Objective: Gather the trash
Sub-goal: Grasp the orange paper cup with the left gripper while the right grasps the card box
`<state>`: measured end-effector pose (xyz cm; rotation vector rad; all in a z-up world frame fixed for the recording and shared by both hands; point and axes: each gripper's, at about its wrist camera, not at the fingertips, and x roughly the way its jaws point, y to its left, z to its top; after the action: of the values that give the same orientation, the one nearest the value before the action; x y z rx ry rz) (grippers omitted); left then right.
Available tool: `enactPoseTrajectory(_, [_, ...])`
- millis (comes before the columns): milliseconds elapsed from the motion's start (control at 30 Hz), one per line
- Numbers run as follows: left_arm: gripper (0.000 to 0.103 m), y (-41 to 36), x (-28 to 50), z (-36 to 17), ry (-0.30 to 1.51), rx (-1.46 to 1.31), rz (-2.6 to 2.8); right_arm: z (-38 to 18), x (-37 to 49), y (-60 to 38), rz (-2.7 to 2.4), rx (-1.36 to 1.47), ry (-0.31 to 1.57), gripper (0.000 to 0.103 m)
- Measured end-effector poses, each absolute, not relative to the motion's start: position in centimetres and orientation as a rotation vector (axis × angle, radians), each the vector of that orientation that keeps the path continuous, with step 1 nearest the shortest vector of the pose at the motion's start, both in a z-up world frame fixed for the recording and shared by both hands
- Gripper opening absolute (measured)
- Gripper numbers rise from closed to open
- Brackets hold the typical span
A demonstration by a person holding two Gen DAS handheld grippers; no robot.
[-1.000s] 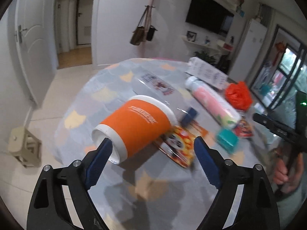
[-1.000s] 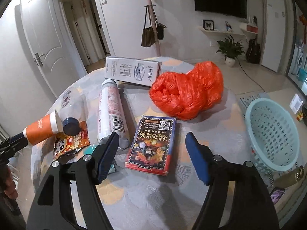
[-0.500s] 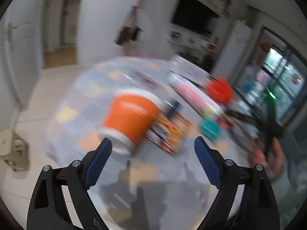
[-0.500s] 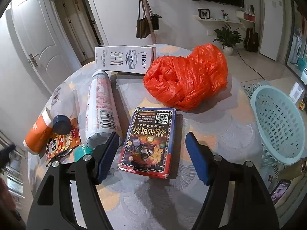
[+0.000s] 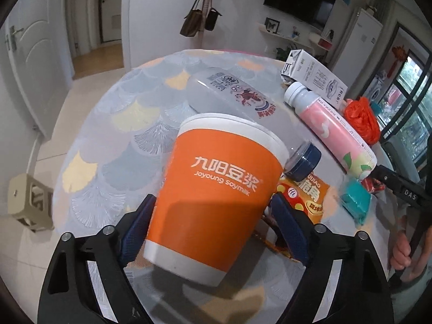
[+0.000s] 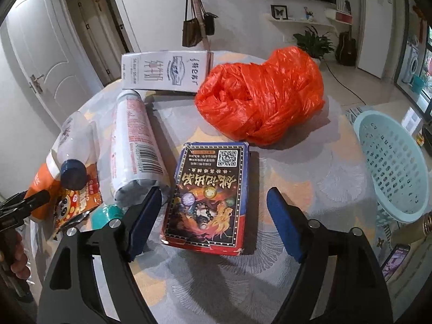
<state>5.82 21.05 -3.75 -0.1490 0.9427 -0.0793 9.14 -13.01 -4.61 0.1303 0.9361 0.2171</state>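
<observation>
An orange paper soymilk cup (image 5: 216,189) lies on its side on the round table (image 5: 113,145). My left gripper (image 5: 213,224) is open, with its blue pads on either side of the cup's base. My right gripper (image 6: 213,224) is open and empty, its pads on either side of the near end of a flat printed box (image 6: 210,194). A crumpled orange plastic bag (image 6: 262,97), a pink-and-white bottle (image 6: 135,145), a white carton (image 6: 164,74), a clear bottle with a blue cap (image 5: 232,94) and a snack wrapper (image 6: 73,202) also lie on the table.
A light-blue plastic basket (image 6: 391,162) stands to the right of the table. A small teal object (image 5: 355,199) lies near the wrapper. A beige stool (image 5: 29,202) stands on the floor at the left. Doors and a coat stand with bags are behind.
My left gripper has moved forward, so the orange cup now sits between its pads. My right gripper has moved closer to the printed box. Both stay open.
</observation>
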Motion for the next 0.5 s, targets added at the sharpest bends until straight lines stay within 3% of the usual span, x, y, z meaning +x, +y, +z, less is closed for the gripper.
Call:
enactPoseTrajectory(100, [0.081, 20.6, 5.6, -3.7, 0.94, -0.152, -0.06, -4.9, 9.1, -12.5, 0.205, 0.102, 0.957, 0.076])
enactPoseTrajectory(200, [0.074, 20.4, 5.3, -3.4, 0.923, -0.181, -0.063, -4.9, 8.9, -12.1, 0.187, 0.056, 0.95, 0.059])
enactPoseTrajectory(500, [0.073, 19.0, 3.0, 0.4, 0.802, -0.208, -0.077, -2.3, 6.7, -14.6, 0.242, 0.094, 0.854, 0.059])
